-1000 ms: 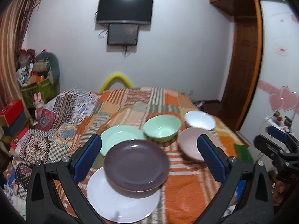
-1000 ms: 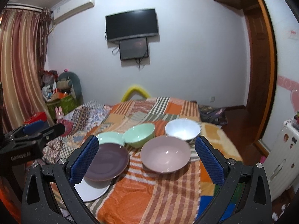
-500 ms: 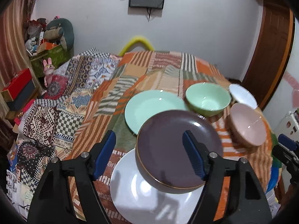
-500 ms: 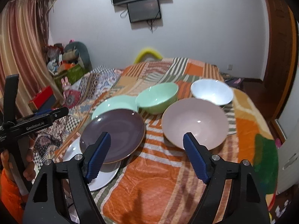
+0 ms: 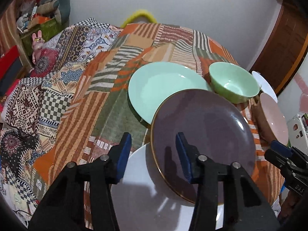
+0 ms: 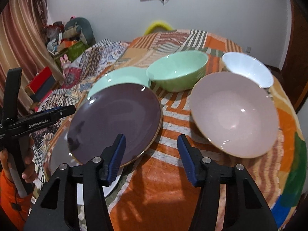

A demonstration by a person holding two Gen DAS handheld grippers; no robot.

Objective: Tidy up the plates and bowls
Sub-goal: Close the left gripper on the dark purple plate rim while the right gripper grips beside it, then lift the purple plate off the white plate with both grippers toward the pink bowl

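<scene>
1. Purple plate: lies tilted, its near edge propped on the white plate and its far edge overlapping the green plate. Judged a loose pile rather than a stack, which is likely why it is approached first: it is uppermost and must come off before the two below can be squared up.

2. White plate: lowest and nearest, flat on the bed's patchwork bedspread, half hidden under item 1.

3. Green plate: flat on the bedspread, beyond item 1 and just beside the green bowl.

4. Green bowl, pink bowl, white bowl: all upright, grouped to the right of the plates, none nested. Bowls on one side and plates on the other suggests sorting by kind is intended.

5. Left claw: jaws have just been closing and stand partly apart; nothing is gripped. The left rim of item 1 appears between them, neither pad pressing on it.

6. Right claw: jaws likewise have just been closing, partly apart, grasping nothing. It points at the bedspread between items 1 and the pink bowl, the right edge of item 1 just inside its left finger. Both claws flanking one plate suggests a two-sided lift, steadier for a wide tilted dish.
</scene>
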